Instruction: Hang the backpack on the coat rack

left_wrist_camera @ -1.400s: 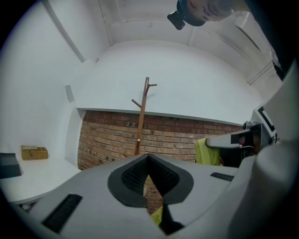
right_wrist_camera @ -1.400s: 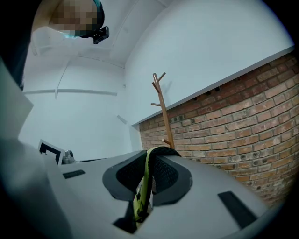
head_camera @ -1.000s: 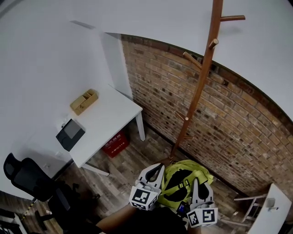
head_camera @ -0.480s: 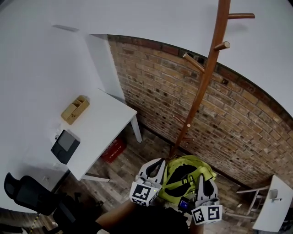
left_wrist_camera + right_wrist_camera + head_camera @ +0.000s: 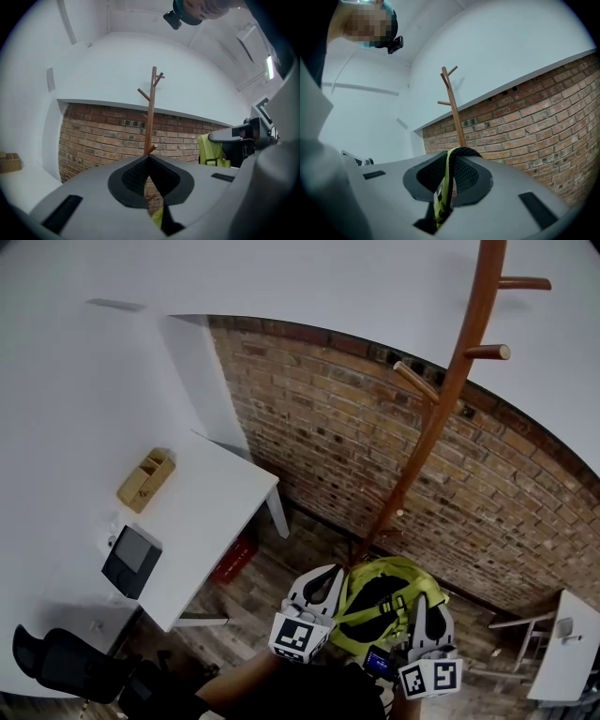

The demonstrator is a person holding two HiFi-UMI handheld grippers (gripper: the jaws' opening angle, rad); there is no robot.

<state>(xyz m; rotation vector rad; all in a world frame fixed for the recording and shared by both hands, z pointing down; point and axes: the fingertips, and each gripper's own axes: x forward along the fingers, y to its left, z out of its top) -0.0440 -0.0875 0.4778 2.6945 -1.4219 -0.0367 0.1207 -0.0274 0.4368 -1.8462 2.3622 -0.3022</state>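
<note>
Backpack carried by both grippers, on the near side of the coat rack.

Right gripper (image 5: 424, 607): fingers (image 5: 471, 176) pinch a yellow-green strap (image 5: 446, 180) with a black edge, which loops over their tips. Left gripper (image 5: 330, 576): fingers (image 5: 136, 176) pressed together at the tips, with a sliver of yellow-green fabric low in the slit. The backpack (image 5: 384, 592), yellow-green and black, hangs between the two and overlaps the foot of the coat rack (image 5: 441, 418) in the head view, clear of every peg. Only the head view shows the white worktop (image 5: 202, 512) left of the rack, carrying a wooden box (image 5: 145, 480). Only the right gripper view shows the pinched strap. Brick wall (image 5: 328, 418) behind the rack.
</note>
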